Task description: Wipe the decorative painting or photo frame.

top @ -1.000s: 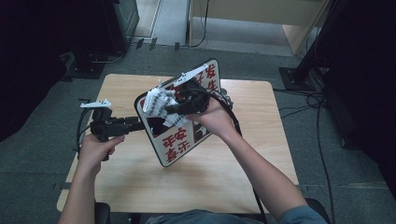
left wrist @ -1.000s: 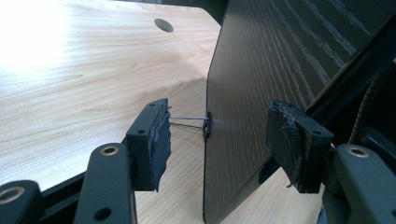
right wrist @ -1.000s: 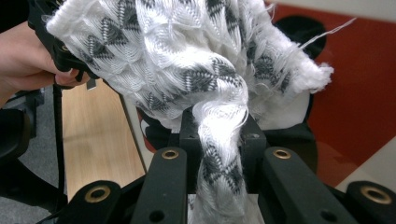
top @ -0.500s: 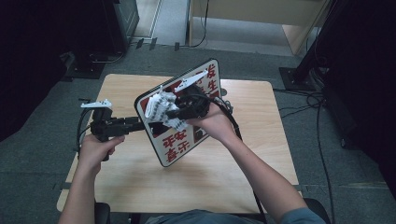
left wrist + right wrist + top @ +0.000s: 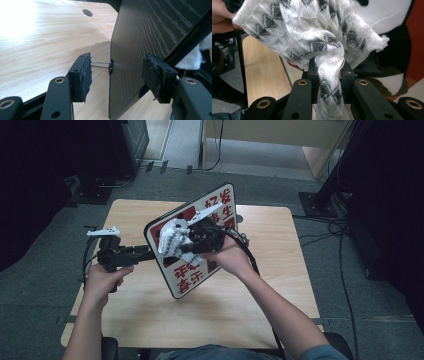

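Note:
A sign board [image 5: 192,277] with red characters on white stands tilted over the wooden table [image 5: 280,270], its lower corner near the tabletop. My left gripper [image 5: 147,252] holds its left edge. In the left gripper view [image 5: 117,75] one pad meets the wire handle of a small clip [image 5: 111,67] on the board's edge. The other pad lies against the dark back face [image 5: 140,32]. My right gripper [image 5: 187,245] is shut on a white cloth [image 5: 312,30] with a grey pattern, bunched against the board's printed face [image 5: 372,15].
A round hole [image 5: 87,12] is cut near the table's far edge. Dark cabinets stand on the floor at the far left [image 5: 125,145], and cables [image 5: 325,227] lie on the floor to the right. The person's forearms reach in from the near edge.
The right gripper and its cloth have slid a little down and left across the board's face. The left gripper and the board have kept still.

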The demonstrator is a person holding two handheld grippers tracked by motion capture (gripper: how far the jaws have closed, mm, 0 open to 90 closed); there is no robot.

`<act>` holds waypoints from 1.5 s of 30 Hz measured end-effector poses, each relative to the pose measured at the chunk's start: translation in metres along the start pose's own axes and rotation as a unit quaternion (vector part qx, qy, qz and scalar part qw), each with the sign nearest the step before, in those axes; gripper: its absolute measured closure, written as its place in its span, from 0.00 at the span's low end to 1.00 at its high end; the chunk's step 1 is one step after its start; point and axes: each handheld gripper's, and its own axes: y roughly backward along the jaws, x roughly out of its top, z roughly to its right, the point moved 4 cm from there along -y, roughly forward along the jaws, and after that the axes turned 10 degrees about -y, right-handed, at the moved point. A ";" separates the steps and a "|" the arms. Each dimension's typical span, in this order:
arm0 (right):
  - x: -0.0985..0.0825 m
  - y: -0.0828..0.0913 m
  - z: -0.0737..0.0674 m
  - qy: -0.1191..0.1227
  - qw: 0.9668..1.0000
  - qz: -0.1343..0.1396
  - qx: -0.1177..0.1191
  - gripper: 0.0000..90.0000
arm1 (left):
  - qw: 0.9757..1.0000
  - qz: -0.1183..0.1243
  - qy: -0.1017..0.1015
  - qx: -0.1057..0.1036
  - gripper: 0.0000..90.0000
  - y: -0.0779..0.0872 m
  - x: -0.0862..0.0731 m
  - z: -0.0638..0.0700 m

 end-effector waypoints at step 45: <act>-0.045 -0.029 0.012 -0.027 0.999 -0.022 0.015 0.86 | 1.000 -0.001 -0.003 -0.001 0.49 0.000 0.000 0.002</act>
